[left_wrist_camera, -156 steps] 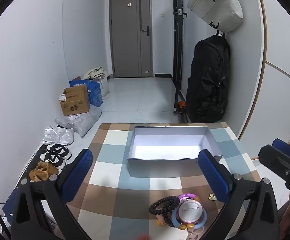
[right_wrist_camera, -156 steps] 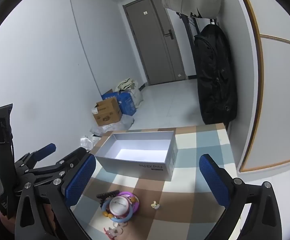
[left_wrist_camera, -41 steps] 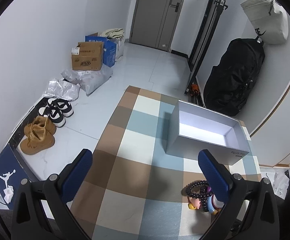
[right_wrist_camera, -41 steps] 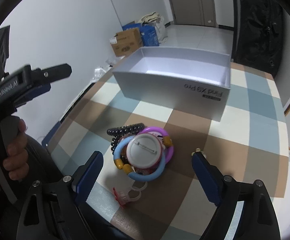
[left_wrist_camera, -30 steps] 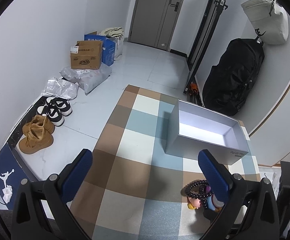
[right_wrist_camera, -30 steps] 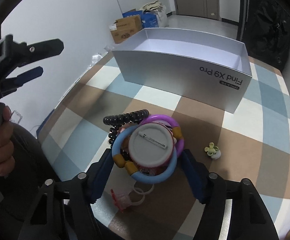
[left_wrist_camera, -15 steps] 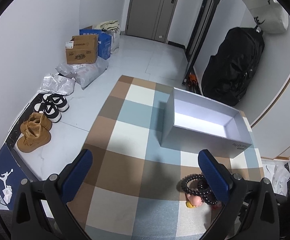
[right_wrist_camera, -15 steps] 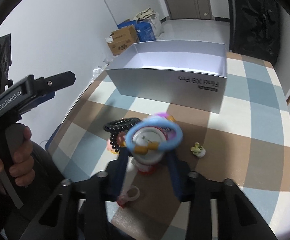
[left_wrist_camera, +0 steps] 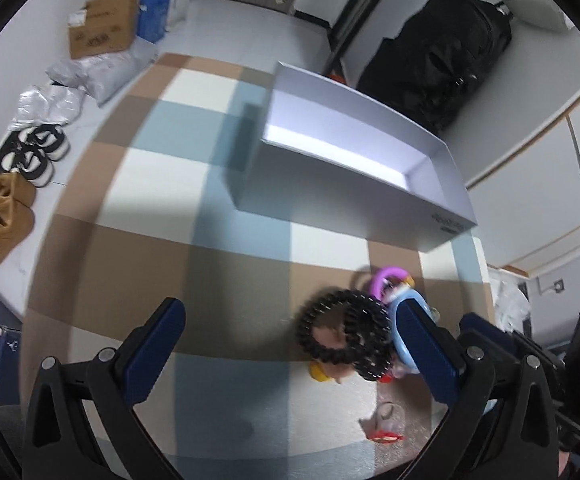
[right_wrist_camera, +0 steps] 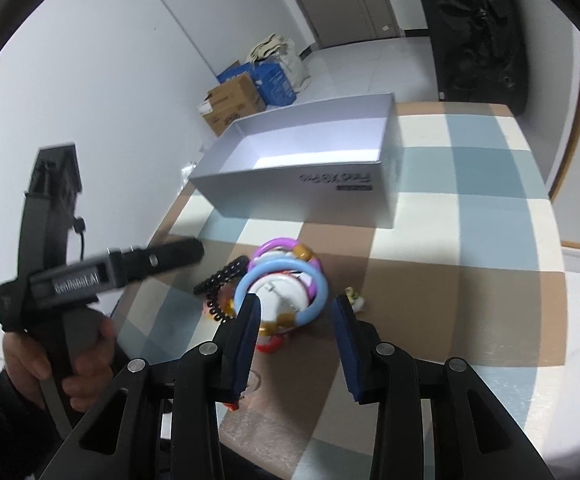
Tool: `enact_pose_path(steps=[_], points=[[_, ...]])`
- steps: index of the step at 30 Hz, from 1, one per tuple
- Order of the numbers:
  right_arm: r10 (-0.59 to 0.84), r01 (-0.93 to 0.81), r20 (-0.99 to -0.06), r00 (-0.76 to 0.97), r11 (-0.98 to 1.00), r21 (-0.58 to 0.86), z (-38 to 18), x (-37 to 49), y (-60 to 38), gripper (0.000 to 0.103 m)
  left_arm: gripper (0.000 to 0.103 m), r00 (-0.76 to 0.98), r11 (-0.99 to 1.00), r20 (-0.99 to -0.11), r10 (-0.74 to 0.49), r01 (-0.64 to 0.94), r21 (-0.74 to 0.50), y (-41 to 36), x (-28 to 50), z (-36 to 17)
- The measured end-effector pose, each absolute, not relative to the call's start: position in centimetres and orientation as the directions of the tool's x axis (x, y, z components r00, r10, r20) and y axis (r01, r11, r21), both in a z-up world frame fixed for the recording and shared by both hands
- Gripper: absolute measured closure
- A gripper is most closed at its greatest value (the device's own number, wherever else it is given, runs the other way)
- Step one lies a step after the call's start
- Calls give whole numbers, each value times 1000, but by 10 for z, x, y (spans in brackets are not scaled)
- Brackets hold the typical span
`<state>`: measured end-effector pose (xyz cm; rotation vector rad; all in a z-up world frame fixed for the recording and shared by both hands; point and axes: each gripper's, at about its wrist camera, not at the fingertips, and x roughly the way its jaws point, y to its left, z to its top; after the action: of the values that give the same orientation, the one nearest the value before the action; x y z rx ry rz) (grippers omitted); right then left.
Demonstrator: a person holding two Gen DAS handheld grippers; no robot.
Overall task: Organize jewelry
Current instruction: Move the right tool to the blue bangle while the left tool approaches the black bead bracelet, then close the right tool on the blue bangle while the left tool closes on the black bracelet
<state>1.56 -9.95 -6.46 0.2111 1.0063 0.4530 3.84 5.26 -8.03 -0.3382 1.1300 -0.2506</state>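
On checked worktop (right_wrist_camera: 470, 280), jewelry pile (right_wrist_camera: 277, 292) sits before grey box (right_wrist_camera: 310, 168). Right gripper (right_wrist_camera: 296, 320) jaws partly closed around blue ring (right_wrist_camera: 314, 300), grip unclear. Left gripper (left_wrist_camera: 290, 344) jaws wide apart. Lift straight, clear box wall.

Bright even indoor light, motion blur thru both views, fisheye-warped dark edges.

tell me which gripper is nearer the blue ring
Right. The right gripper has its fingers on either side of the blue ring, apparently gripping it. The left gripper hangs open off to the ring's left, above the black bead bracelet.
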Motion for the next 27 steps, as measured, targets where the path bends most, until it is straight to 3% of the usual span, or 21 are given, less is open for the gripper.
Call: enact_pose_path(steps=[10,14,17,20,23,27], points=[[467,-228,-748,471,884,408,-63,21,-117,60,4,369,934,-859,-354,89,-347,37,40,-89],[473,-227,-746,468,881,416,-65,22,-118,58,14,376,932,-855,-358,94,-349,40,41,-89],[476,-225,-746,465,879,420,-65,21,-121,53,27,379,921,-843,-382,83,-380,45,43,-88],[482,-223,-746,460,876,428,-66,23,-121,50,32,381,911,-834,-399,64,-407,47,47,-87],[480,-218,-755,446,877,429,-69,23,-119,45,49,375,902,-828,-416,57,-427,51,48,-86],[477,-206,-770,423,879,431,-75,26,-116,44,59,376,895,-824,-425,38,-444,57,49,-85]])
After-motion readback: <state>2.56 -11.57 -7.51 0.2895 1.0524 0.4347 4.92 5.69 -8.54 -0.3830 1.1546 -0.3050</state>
